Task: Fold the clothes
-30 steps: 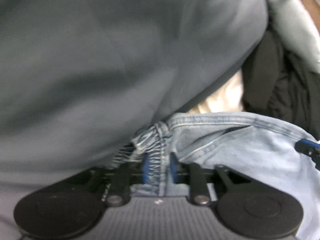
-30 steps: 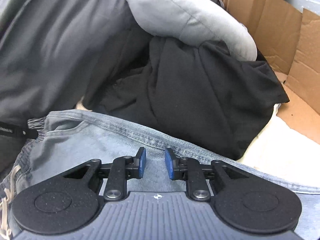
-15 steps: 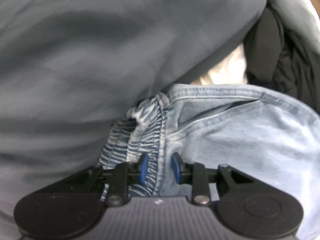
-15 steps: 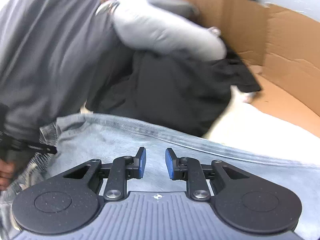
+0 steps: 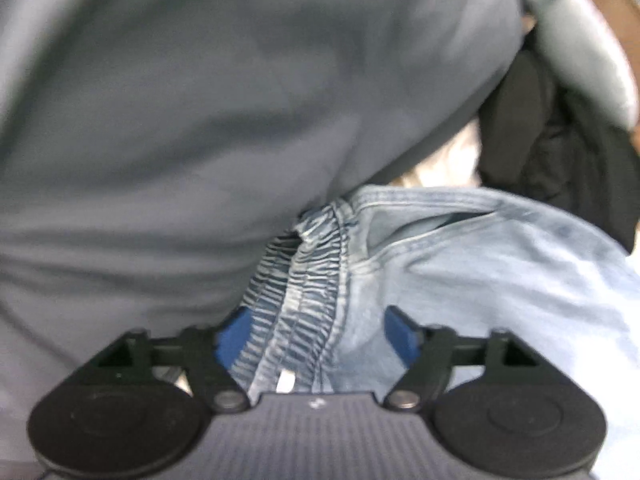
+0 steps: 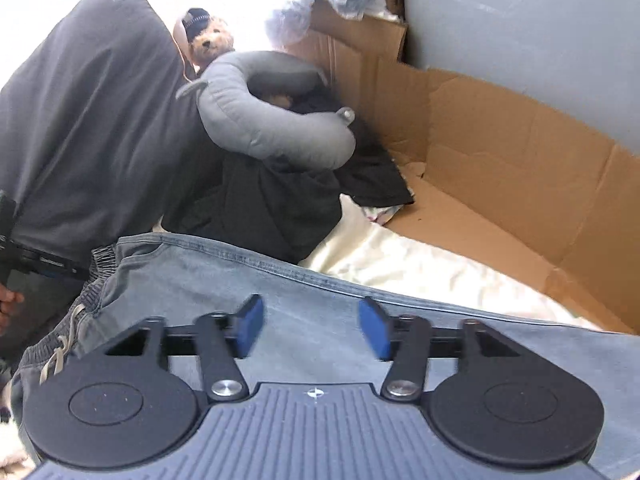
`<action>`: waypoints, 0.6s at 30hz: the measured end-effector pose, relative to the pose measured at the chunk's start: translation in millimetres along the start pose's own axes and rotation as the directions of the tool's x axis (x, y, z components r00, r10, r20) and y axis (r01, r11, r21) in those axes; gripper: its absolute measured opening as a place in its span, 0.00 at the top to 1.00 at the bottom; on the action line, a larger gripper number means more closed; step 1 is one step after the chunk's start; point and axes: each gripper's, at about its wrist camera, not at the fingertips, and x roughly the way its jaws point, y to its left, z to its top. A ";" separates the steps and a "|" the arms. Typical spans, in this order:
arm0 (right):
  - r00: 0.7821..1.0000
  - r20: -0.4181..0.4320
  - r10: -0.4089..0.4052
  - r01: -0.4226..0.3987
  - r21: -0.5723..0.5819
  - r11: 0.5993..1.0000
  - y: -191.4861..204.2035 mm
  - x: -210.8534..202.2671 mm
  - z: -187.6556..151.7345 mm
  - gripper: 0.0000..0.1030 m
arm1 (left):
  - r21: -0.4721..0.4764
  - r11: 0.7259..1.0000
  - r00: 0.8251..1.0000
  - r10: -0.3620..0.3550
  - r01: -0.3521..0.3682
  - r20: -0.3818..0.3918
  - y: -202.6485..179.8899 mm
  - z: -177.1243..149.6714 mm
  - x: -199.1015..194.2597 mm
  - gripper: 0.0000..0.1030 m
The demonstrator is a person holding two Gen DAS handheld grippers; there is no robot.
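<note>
The left gripper (image 5: pixel 316 334) has its blue fingers (image 5: pixel 234 336) spreading apart at this moment, with the gathered elastic waistband (image 5: pixel 296 280) of the denim shorts (image 5: pixel 480 280) lying between them but no longer pinched. The right gripper (image 6: pixel 312 328) is opening too; its fingers (image 6: pixel 250 324) stand spread above the flat denim, and nothing sits between the pads.

This looks like the release after laying the shorts down. To do it well, both grippers should lift straight away from the cloth so no finger catches the waistband or drags the layer out of line, and the waist edge should be left straight before the next fold is begun. The left fingers are the ones to watch, since the ruched band bulges up between them.

The shorts are pale, washed blue denim with a slanted pocket opening, a darker stitched hem along the far edge and a light drawstring (image 6: pixel 60 344) trailing at the waist. They lie spread across a cream sheet (image 6: pixel 400 256), just in front of a heap of black clothing (image 6: pixel 272 200) topped by a grey neck pillow (image 6: pixel 260 128). A large grey pillow (image 6: pixel 100 120) crowds the waistband side, and cardboard (image 6: pixel 500 152) lines the far side.
</note>
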 end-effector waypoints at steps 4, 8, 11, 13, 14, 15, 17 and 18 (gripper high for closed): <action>1.000 0.025 -0.010 0.009 0.036 0.999 -1.6 -41.3 5.5 0.05 | 0.027 1.000 1.000 -0.007 0.006 0.028 7.1 -5.1 -44.7 0.20; 0.999 0.030 -0.038 0.037 0.052 0.998 -2.8 -85.1 10.8 0.01 | 0.020 1.000 0.997 -0.002 0.000 0.076 19.7 -20.2 -105.6 0.12; 0.997 0.049 -0.054 0.050 0.085 0.995 -4.6 -125.6 16.0 0.01 | 0.015 1.000 0.995 -0.005 0.004 0.099 26.6 -17.3 -135.2 0.12; 0.996 0.053 -0.068 0.062 0.100 0.993 -6.2 -153.5 18.7 0.01 | 0.009 1.000 0.994 -0.005 0.004 0.113 32.0 -21.5 -161.2 0.11; 0.996 0.053 -0.075 0.070 0.103 0.992 -6.5 -168.5 19.3 0.01 | 0.000 1.000 0.993 -0.003 0.003 0.121 34.6 -23.8 -173.3 0.11; 0.995 0.051 -0.080 0.075 0.104 0.992 -7.0 -183.5 19.5 0.01 | -0.010 1.000 0.992 -0.002 0.003 0.129 37.1 -26.2 -185.1 0.11; 0.996 0.048 -0.077 0.072 0.107 0.992 -8.1 -217.0 19.0 0.01 | -0.036 0.999 0.990 -0.006 0.012 0.141 47.0 -35.6 -221.1 0.11; 0.996 0.048 -0.072 0.067 0.110 0.992 -9.0 -233.3 17.9 0.01 | -0.049 0.999 0.989 -0.015 0.022 0.146 51.7 -40.5 -237.5 0.11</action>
